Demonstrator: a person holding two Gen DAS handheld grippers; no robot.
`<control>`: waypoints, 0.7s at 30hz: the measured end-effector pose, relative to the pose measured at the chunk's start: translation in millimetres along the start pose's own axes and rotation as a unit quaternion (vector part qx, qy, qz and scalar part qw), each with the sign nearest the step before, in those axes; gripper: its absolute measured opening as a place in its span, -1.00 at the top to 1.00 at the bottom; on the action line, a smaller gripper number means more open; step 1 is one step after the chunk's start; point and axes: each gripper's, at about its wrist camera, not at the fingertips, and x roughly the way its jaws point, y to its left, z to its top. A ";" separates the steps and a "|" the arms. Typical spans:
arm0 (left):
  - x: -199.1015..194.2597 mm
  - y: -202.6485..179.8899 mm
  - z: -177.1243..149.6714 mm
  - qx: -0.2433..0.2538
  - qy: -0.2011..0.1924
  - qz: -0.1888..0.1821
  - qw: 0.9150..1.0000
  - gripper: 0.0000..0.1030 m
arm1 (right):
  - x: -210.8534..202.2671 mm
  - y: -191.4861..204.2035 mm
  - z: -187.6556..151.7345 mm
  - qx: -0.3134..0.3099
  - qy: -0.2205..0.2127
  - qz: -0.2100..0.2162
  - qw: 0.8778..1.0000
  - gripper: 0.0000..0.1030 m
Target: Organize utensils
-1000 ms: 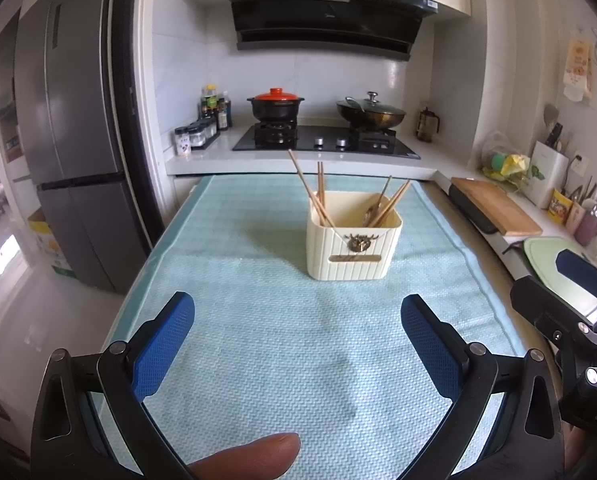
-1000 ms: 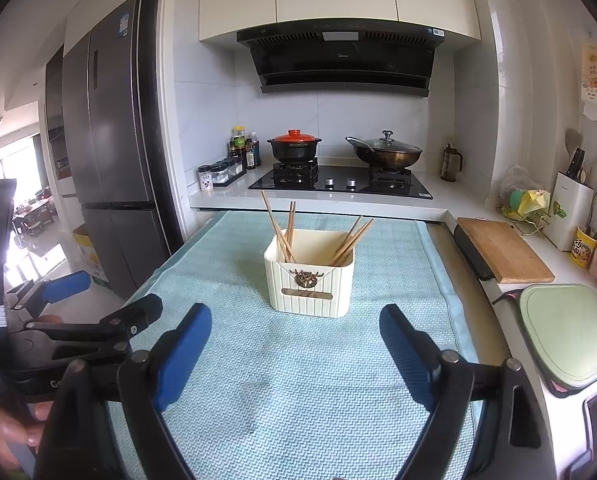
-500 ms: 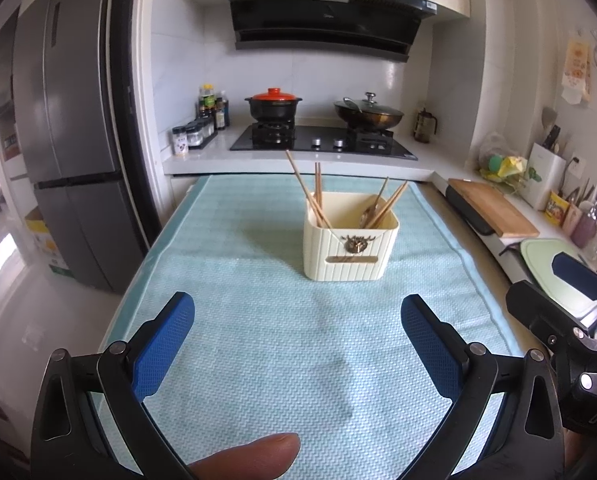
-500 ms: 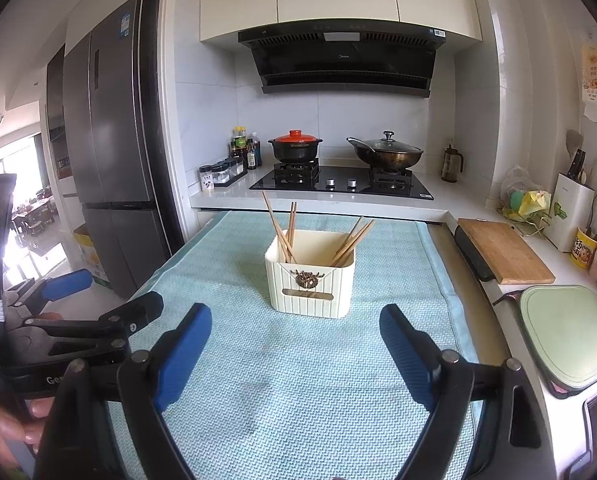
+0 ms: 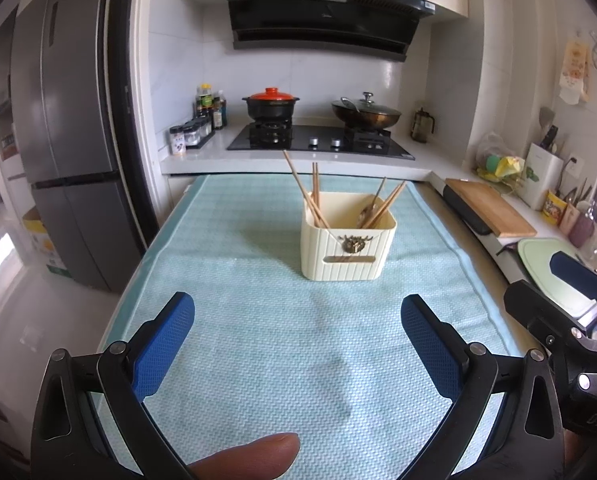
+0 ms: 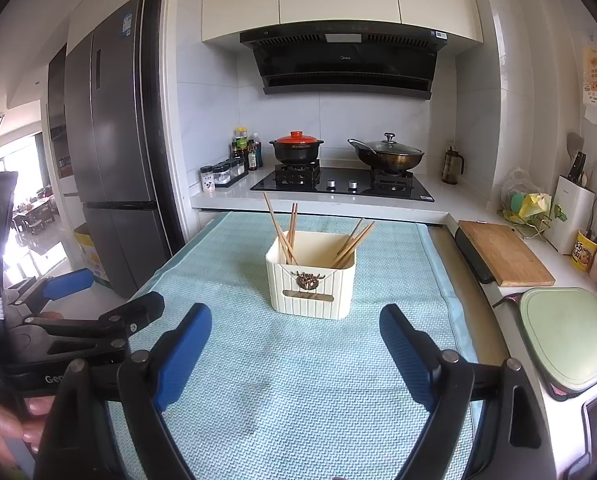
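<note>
From the left wrist view, the scene has shifted only slightly since a second ago: the left gripper (image 5: 297, 334) stays spread wide and empty over the teal mat (image 5: 258, 344), with the cream utensil holder (image 5: 346, 240) ahead and a little right of it. Its chopsticks (image 5: 304, 190) lean outward; a spoon among them is hard to make out. From the right wrist view, the right gripper (image 6: 296, 344) is likewise released, the holder (image 6: 311, 276) straight ahead, unmoved.

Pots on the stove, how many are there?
2. A black pot with a red lid sits on the left burner; a dark wok with a glass lid sits on the right burner.
</note>
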 end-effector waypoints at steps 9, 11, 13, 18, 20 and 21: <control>-1.3 -1.6 1.4 0.015 -0.013 0.011 1.000 -0.99 | 0.4 -1.4 0.8 -0.003 -0.002 0.000 1.000 -0.70; -1.0 -1.6 1.8 0.016 -0.015 0.012 1.000 -0.99 | 0.5 -1.8 0.4 -0.005 -0.003 0.000 1.000 -0.70; -0.9 -1.7 1.9 0.017 -0.015 0.012 1.000 -0.99 | 0.3 -2.9 0.7 -0.005 -0.003 0.000 1.000 -0.70; 1.4 -0.6 2.6 0.014 -0.011 0.010 1.000 -0.99 | 0.1 -4.3 0.8 -0.005 -0.002 0.001 1.000 -0.70; 1.9 -0.5 2.6 0.015 -0.010 0.010 1.000 -0.99 | -0.7 -4.0 0.3 -0.005 -0.003 0.000 1.000 -0.70; 2.3 -1.0 2.5 0.015 -0.010 0.009 1.000 -0.99 | -0.5 -4.2 0.4 -0.006 -0.002 0.001 1.000 -0.70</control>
